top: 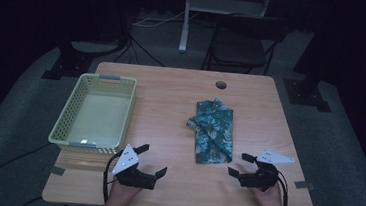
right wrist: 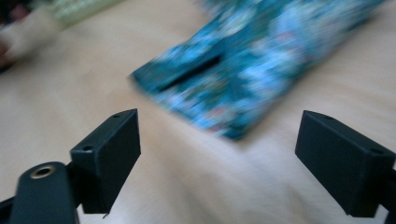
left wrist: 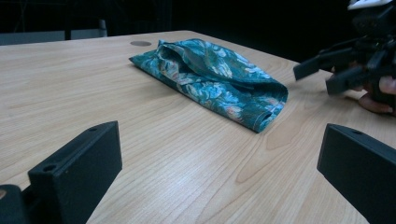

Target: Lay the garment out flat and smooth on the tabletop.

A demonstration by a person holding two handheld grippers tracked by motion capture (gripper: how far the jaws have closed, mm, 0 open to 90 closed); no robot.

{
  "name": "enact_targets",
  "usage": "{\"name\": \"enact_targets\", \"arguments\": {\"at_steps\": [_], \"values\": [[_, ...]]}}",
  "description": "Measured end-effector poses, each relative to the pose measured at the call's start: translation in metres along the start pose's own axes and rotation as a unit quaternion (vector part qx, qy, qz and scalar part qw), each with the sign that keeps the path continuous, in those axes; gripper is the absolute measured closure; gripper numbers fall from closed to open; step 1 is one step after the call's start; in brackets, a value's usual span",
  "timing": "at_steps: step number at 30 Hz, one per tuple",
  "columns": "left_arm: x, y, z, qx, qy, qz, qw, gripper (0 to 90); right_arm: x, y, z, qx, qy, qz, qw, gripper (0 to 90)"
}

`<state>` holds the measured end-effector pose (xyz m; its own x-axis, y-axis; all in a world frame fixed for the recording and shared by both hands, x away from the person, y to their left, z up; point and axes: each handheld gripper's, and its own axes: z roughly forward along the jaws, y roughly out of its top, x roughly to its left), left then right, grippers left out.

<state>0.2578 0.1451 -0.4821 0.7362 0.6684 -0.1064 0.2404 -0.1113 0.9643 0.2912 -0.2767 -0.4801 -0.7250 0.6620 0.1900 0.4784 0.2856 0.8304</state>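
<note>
A folded teal floral cloth (top: 212, 130) lies right of centre on the pale wood-grain table (top: 171, 102), well apart from the empty perforated pale green plastic basket (top: 71, 118) at the left. The left gripper (top: 152, 161) hovers near the front edge with its jaws spread wide and holding nothing; the right gripper (top: 242, 165), near the cloth's near end, is likewise wide open and empty. The cloth is soft, thin and loosely layered, with a rolled fold open at its near end, so a pinch on only the top layer would likely let it unfold and drag. The right gripper view is blurred, so any approach judged from it risks misplacing the jaws.
</note>
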Motion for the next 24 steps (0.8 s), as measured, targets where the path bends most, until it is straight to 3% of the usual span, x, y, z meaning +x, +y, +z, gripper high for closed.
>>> {"name": "enact_targets", "arguments": {"at_steps": [1, 2, 5, 13, 19, 20, 24], "values": [[0.0, 0.0, 0.0, 0.0, 0.0, 0.0, 1.0, 0.4, 0.0, 0.0, 0.0, 0.0, 0.0, 0.0, 1.0, 13.9], [0.0006, 0.0, -0.0001, -0.001, 0.0, -0.003, 1.0, 0.4, 0.0048, 0.0011, 0.0039, 0.021, 0.001, -0.022, 0.9995, 13.8], [0.0012, 0.0, -0.0002, 0.0, 0.006, -0.007, 1.0, 0.4, 0.009, 0.0016, 0.004, 0.026, 0.001, -0.043, 0.9987, 12.7], [0.0012, 0.0004, 0.0005, 0.005, 0.004, -0.009, 0.9999, 0.4, 0.0052, 0.0031, -0.0004, 0.021, 0.002, -0.016, 0.9997, 10.9], [0.0013, 0.0004, 0.0005, 0.006, 0.003, -0.01, 0.9999, 0.4, 0.0069, 0.0035, 0.0015, 0.037, 0.004, -0.024, 0.999, 11.0], [0.0015, 0.0005, 0.0009, 0.008, -0.009, -0.011, 0.9999, 0.4, 0.0076, 0.0034, 0.0016, 0.043, 0.004, -0.027, 0.9987, 11.0], [-0.0004, 0.0006, 0.0018, 0.008, -0.019, -0.005, 0.9998, 0.4, 0.0089, 0.0022, -0.0015, 0.047, -0.003, -0.025, 0.9986, 11.1]]}}
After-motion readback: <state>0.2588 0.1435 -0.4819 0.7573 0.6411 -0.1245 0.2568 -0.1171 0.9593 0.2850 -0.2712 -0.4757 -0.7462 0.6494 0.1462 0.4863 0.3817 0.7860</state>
